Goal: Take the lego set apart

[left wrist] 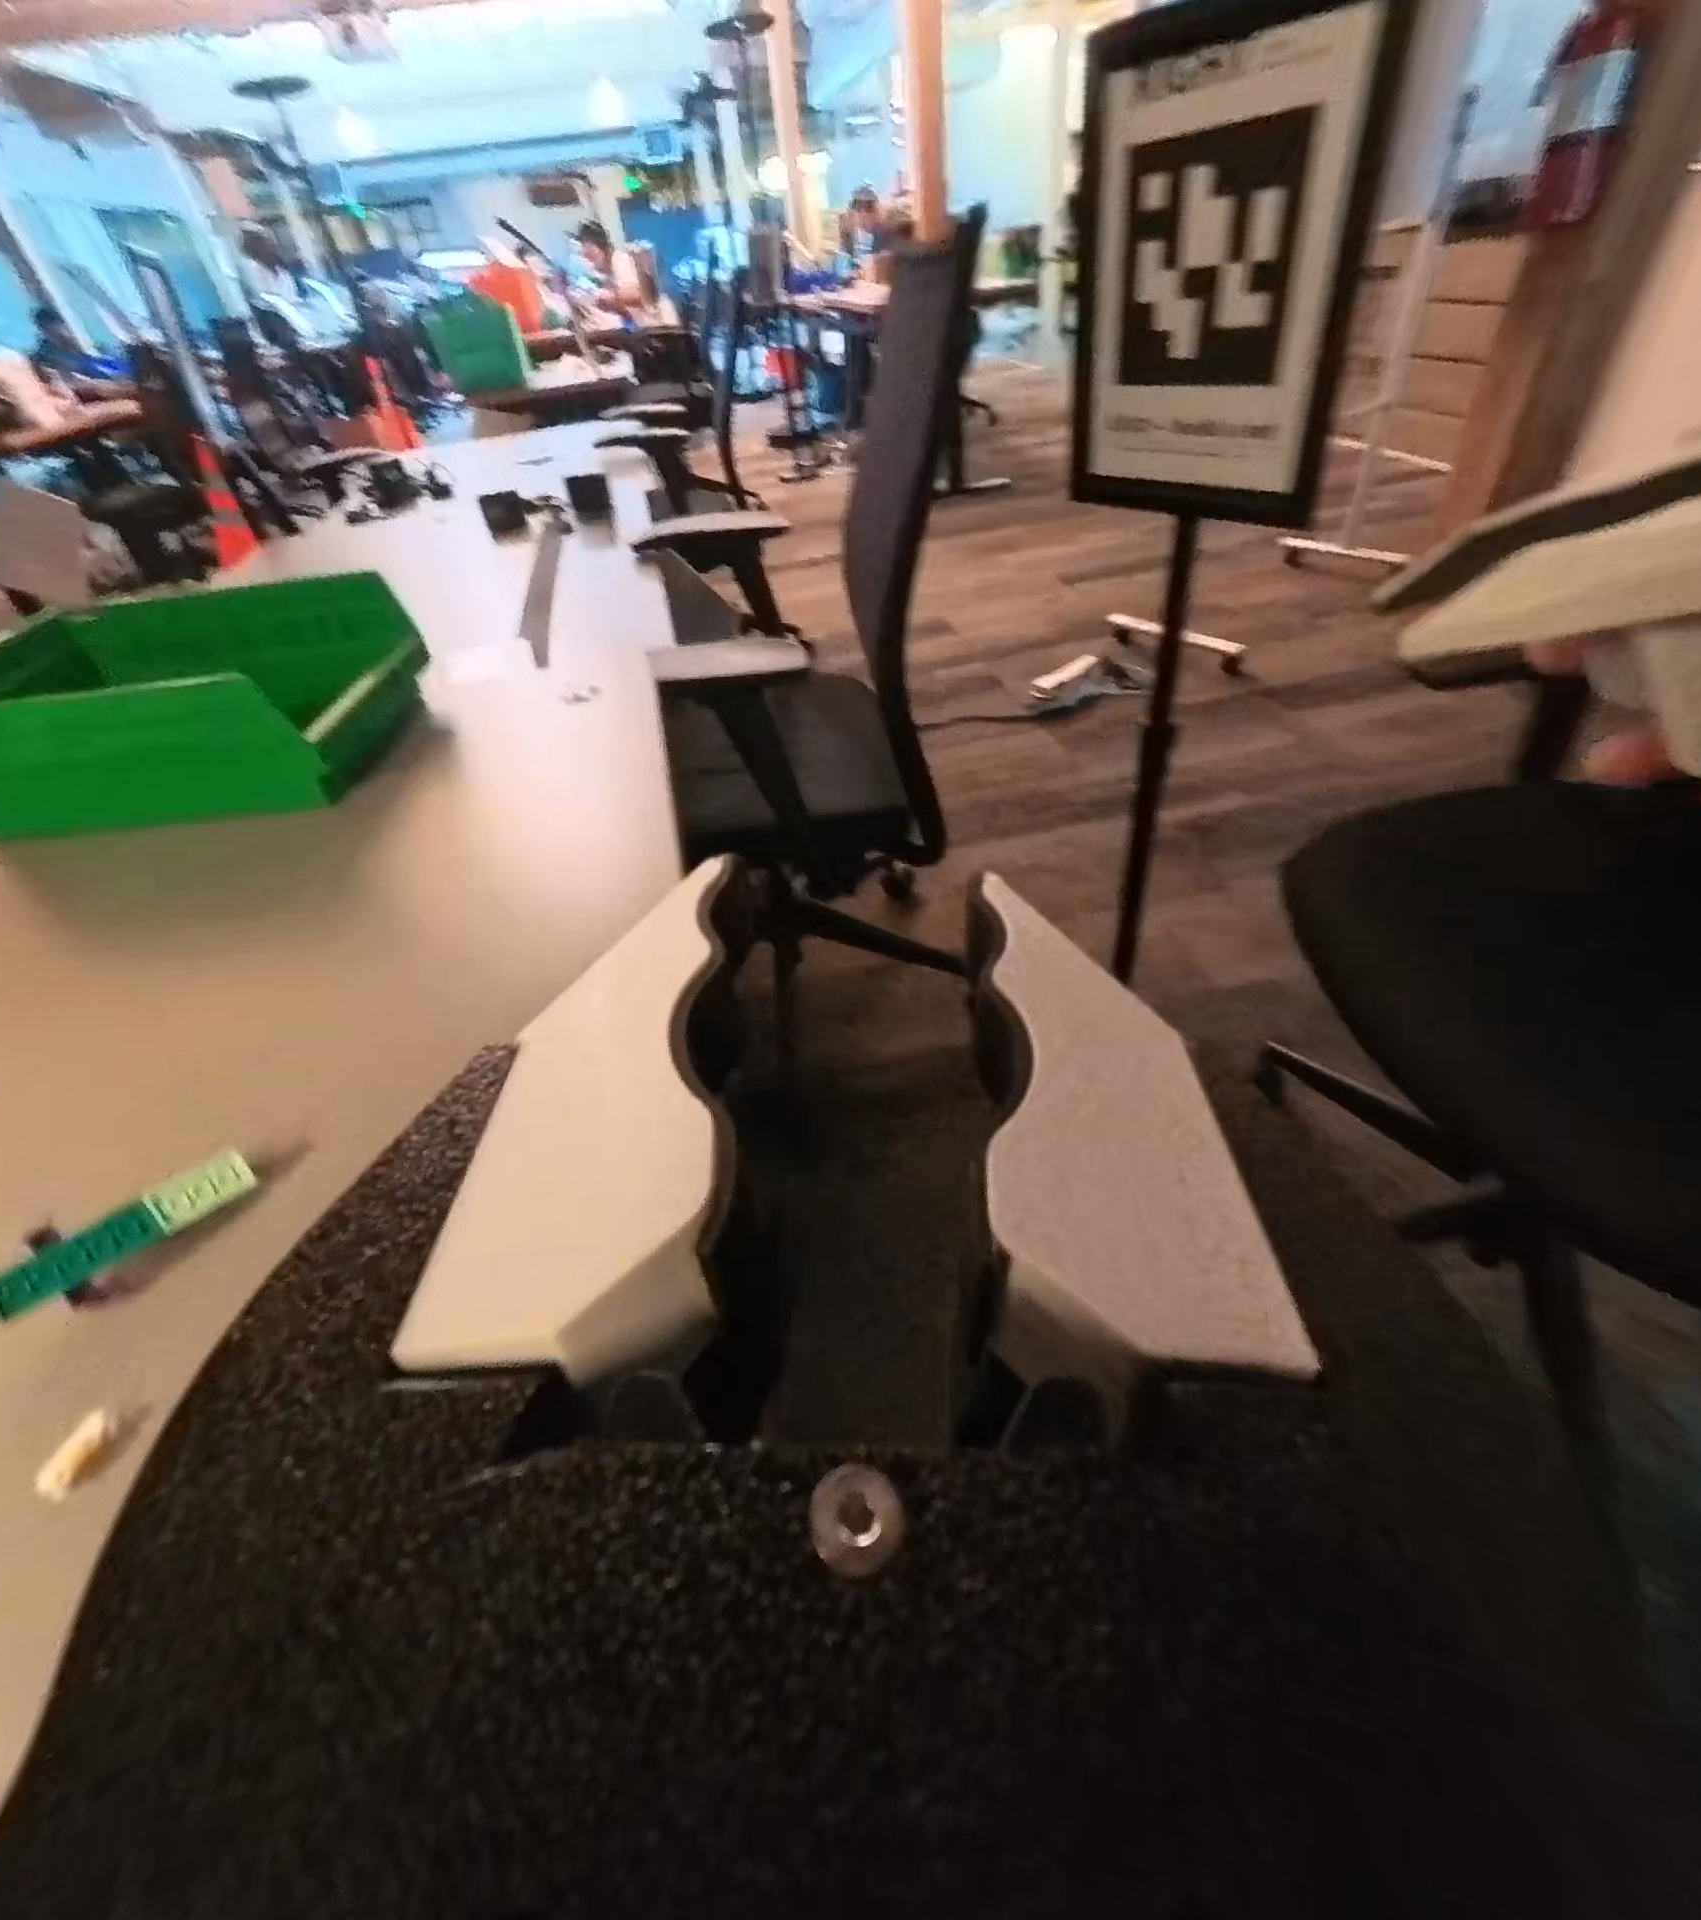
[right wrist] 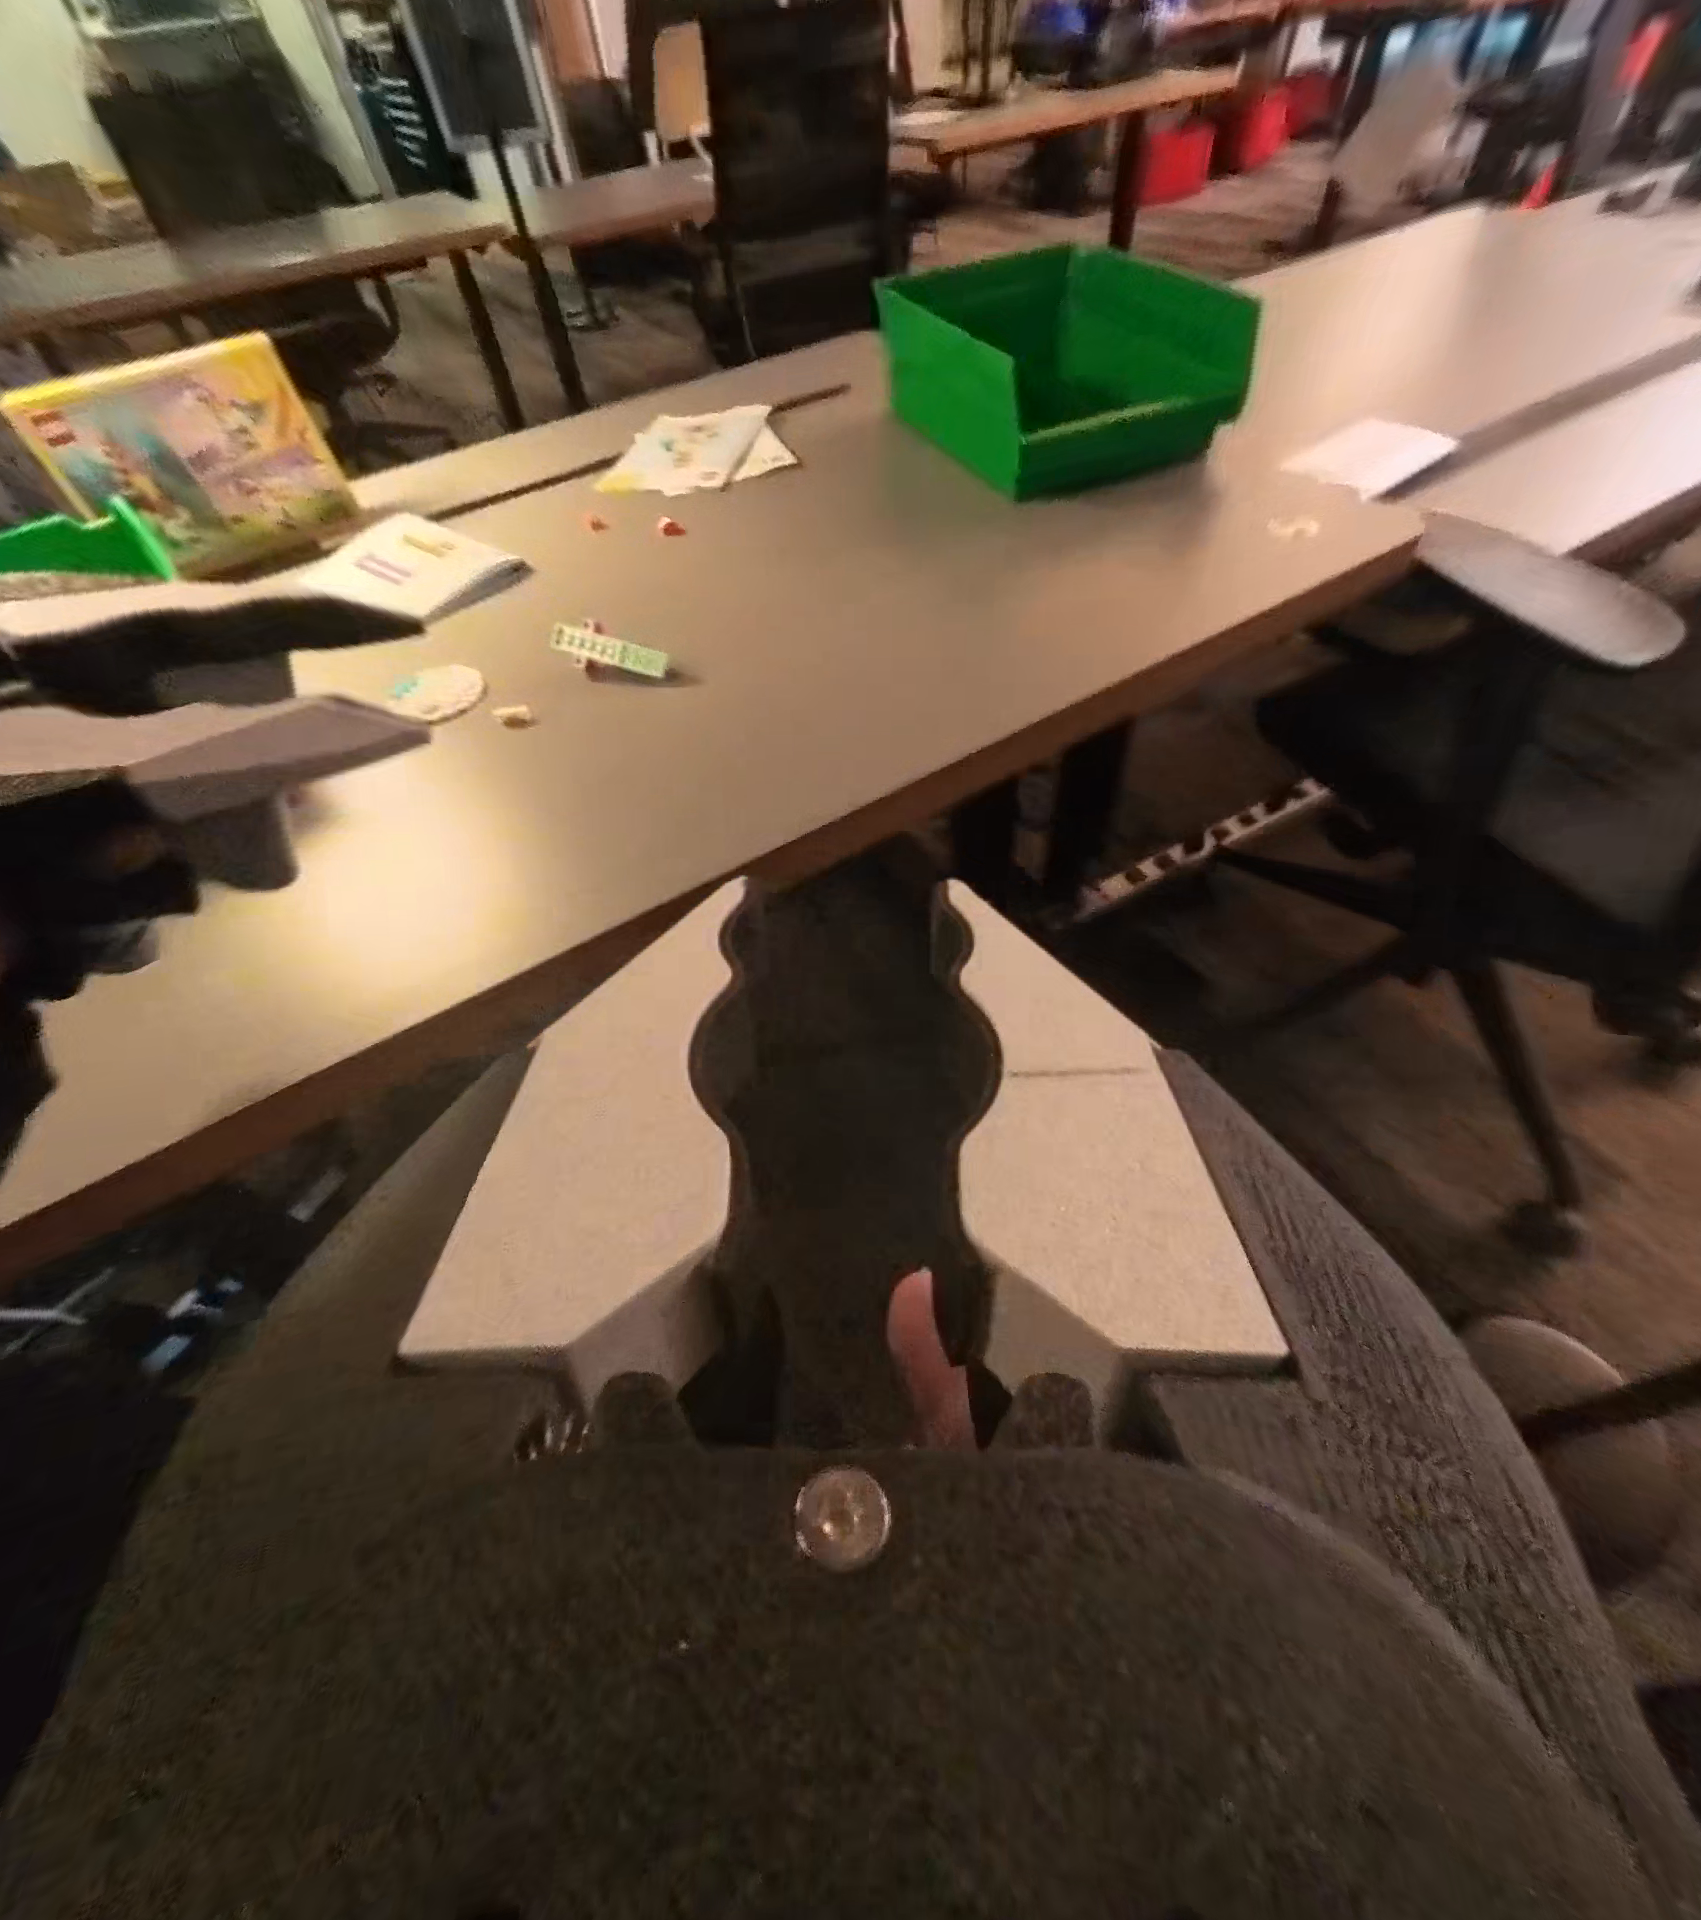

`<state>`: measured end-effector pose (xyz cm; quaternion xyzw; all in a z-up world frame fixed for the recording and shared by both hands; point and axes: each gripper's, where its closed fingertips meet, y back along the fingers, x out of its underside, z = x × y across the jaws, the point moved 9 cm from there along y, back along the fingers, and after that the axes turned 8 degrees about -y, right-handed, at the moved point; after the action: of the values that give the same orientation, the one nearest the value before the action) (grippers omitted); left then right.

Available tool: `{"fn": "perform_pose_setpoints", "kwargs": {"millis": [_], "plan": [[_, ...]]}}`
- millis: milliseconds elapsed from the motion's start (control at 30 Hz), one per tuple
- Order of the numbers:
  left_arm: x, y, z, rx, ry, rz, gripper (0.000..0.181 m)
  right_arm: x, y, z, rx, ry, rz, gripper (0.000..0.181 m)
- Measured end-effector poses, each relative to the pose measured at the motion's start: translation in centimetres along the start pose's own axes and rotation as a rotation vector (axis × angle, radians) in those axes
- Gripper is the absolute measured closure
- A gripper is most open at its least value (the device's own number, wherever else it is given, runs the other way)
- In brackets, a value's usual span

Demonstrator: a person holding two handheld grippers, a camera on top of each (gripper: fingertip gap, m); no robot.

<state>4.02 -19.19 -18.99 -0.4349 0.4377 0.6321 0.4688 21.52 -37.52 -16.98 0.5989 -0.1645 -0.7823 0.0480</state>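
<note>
At the bottom of each wrist view, the left gripper (left wrist: 851,914) and right gripper (right wrist: 844,914) had their fingers spread apart, holding nothing. Beyond them, left of centre, the small lego set (right wrist: 609,650) lay flat on the grey table (right wrist: 929,644). Farther back, upper right, stood a green bin (right wrist: 1064,364).

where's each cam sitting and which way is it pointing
Left wrist view: sits on the left gripper, open and empty, beside the table edge, facing down the room past a black chair; a hand holding the right gripper shows at right.
Right wrist view: sits on the right gripper, open, off the table edge, facing across it; the left gripper shows at left.
Shared: green bin, green lego strip.
</note>
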Motion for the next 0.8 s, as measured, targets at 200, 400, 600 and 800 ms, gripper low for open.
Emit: {"fn": "perform_pose_setpoints", "kwargs": {"millis": [200, 400, 600, 800], "plan": [[-1.1, -13.3, 2.9, -0.015, 0.066, -0.011, 0.146, -4.6, -7.2, -10.2, 0.021, 0.041, 0.164, 0.149], [-1.0, -22.2, 4.3, -0.097, 0.082, 0.016, 0.147, -9.3, -17.8, -18.4, -0.006, 0.204, 0.254, 0.151], [-0.3, -28.4, 3.8, -0.188, 0.242, 0.044, 0.143, -12.4, -31.4, -20.6, -0.349, 0.437, 0.361, 0.151], [-2.3, -31.9, 4.8, -0.457, 0.294, 0.017, 0.142, -15.9, -38.9, -17.9, -0.62, 0.448, 0.294, 0.151]]}}
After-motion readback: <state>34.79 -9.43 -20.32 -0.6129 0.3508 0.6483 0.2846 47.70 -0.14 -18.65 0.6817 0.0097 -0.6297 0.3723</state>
